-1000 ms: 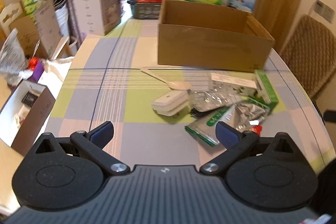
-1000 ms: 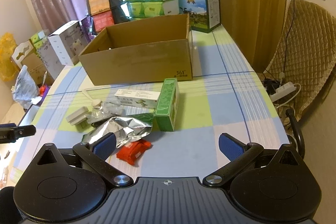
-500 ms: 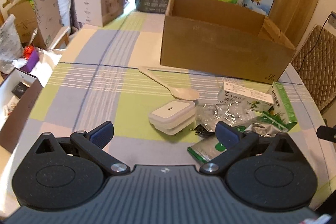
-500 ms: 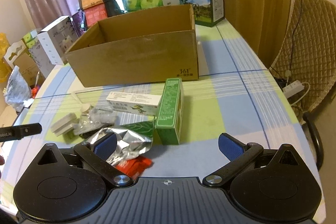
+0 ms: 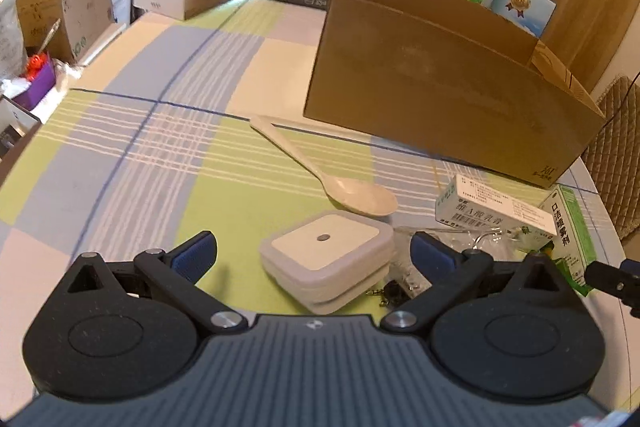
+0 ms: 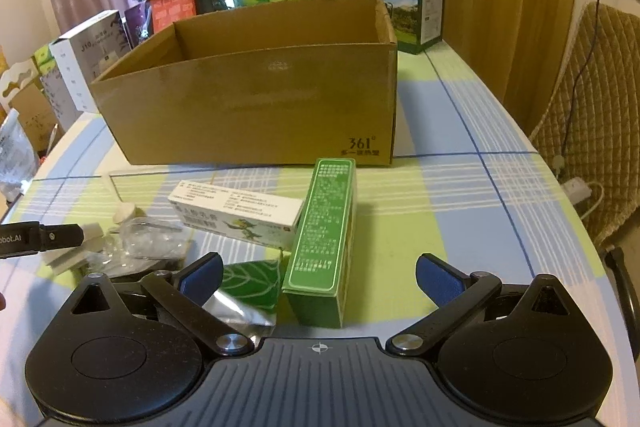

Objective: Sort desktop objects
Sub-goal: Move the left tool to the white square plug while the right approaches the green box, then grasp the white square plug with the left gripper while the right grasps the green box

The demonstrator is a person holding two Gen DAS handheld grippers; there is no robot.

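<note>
1. both grippers have come in lower and closer to the clutter than a second ago; the items and the cardboard box (image 6: 256, 107) look unmoved on the table (image 6: 460, 195).
2. left gripper (image 5: 314, 257) is spread wide with nothing between its blue pads; the white square case (image 5: 326, 259) lies flat in the gap, and contact cannot be told.
3. right gripper (image 6: 320, 275) is also wide apart and grips nothing; the green box (image 6: 326, 235) lies between its fingers, lengthwise along them, near end towards the camera, far end towards the cardboard box.
4. the white medicine box (image 6: 236, 213) lies crosswise, its right end against the green box's left side.
5. the beige spoon (image 5: 324, 173) lies diagonally, bowl near the white case, handle running away to the left, its tip just short of the cardboard box.
6. only the left wrist view shows the whole spoon and the top of the white case; a small dark item (image 5: 390, 293) sits by the case, too small to tell.
7. only the right wrist view shows the silver foil pouch with green leaf print (image 6: 248, 287) under the left finger, a clear crinkled bag (image 6: 148, 239) to its left, and the cardboard box's open top.
8. the cardboard box stands upright behind the clutter; its visible inner walls are bare, its floor hidden.
</note>
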